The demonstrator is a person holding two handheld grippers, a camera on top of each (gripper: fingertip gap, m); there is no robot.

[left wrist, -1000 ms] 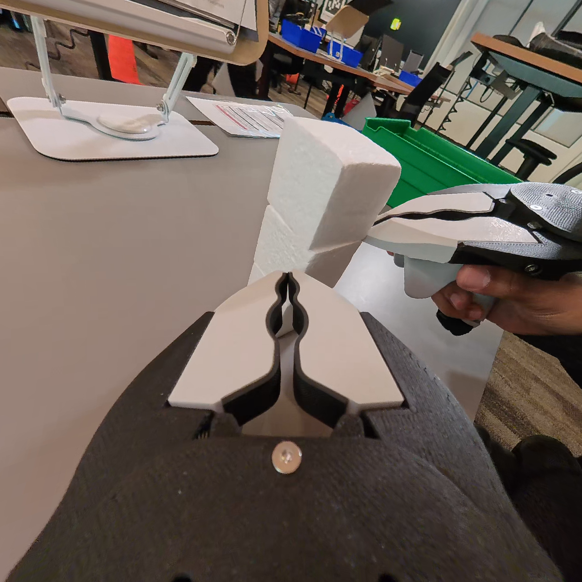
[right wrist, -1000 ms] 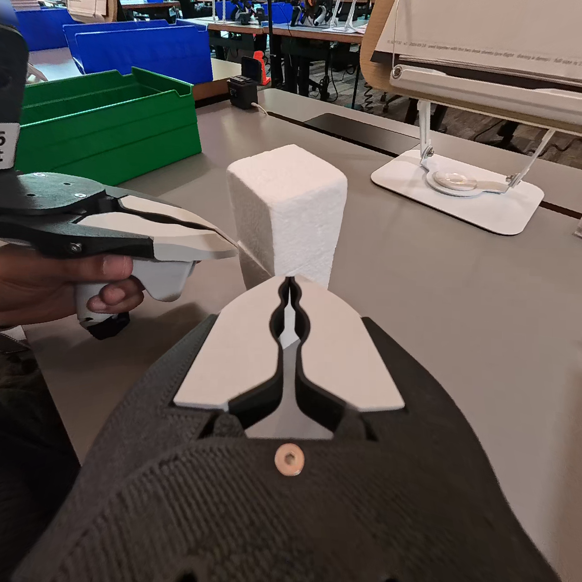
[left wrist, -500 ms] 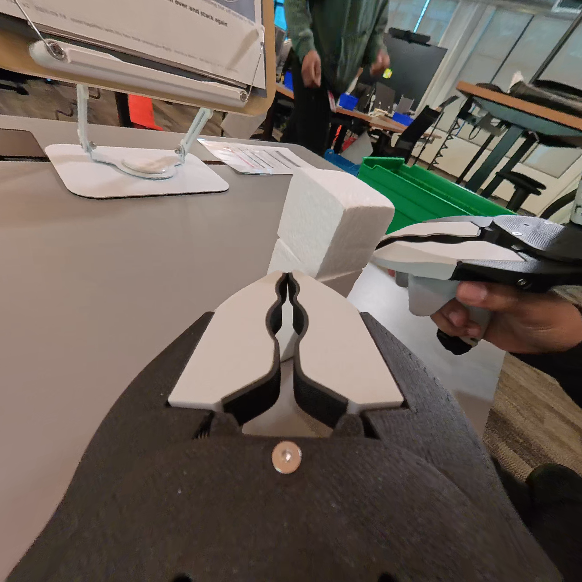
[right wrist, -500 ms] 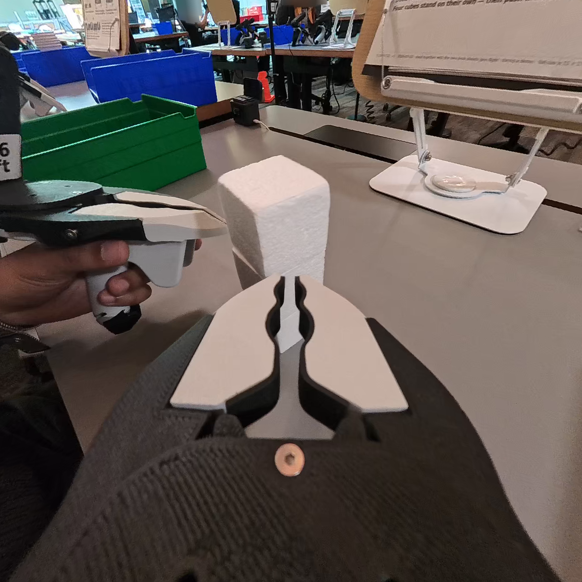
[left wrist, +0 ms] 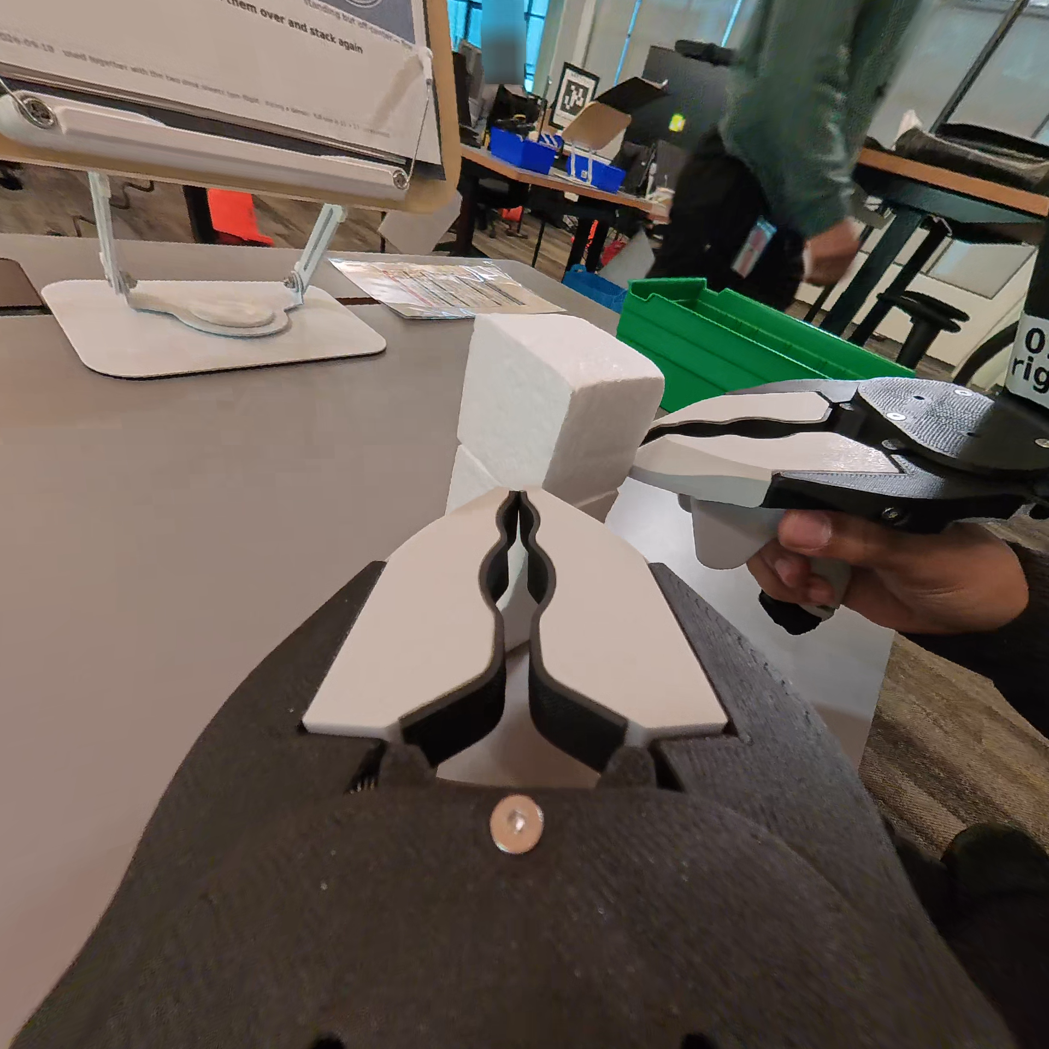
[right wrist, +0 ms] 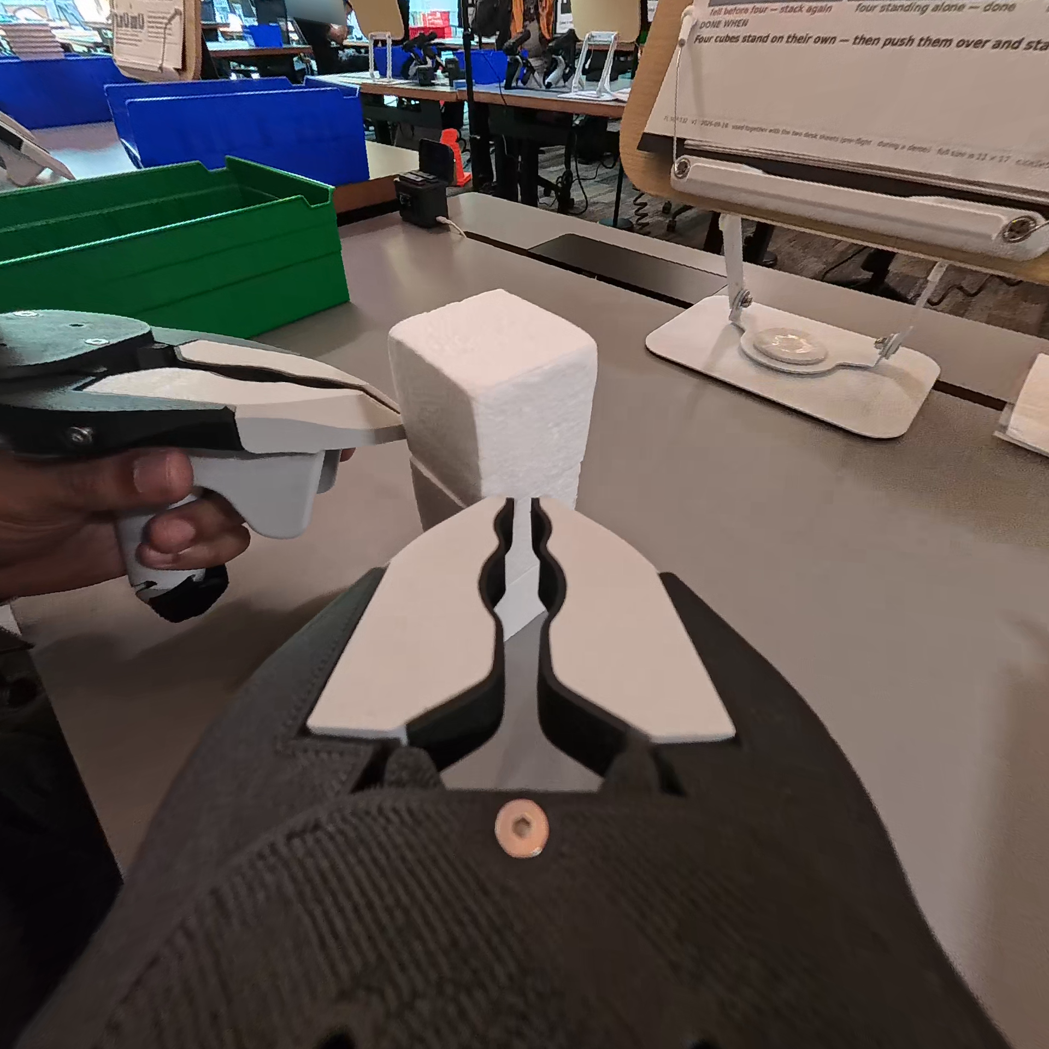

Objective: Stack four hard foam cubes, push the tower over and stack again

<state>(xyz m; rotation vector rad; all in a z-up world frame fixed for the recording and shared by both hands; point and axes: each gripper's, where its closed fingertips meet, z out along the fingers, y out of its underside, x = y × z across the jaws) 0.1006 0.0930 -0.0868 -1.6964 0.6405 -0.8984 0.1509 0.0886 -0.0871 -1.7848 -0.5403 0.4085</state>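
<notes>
flanking foam stack (left wrist: 545, 408), both tongs closed

Foam stack between my two tongs

My right tongs (right wrist: 519, 502) sit nearly closed before the white foam blocks (right wrist: 499, 397) on the desk (right wrist: 766, 567); left tongs (right wrist: 391, 423) touch the top block.

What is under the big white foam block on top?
Under the top foam block sits another white foam block, turned slightly askew. More white foam shows lower between the right gripper fingers, but the gripper covers the rest down to the grey table.
</notes>
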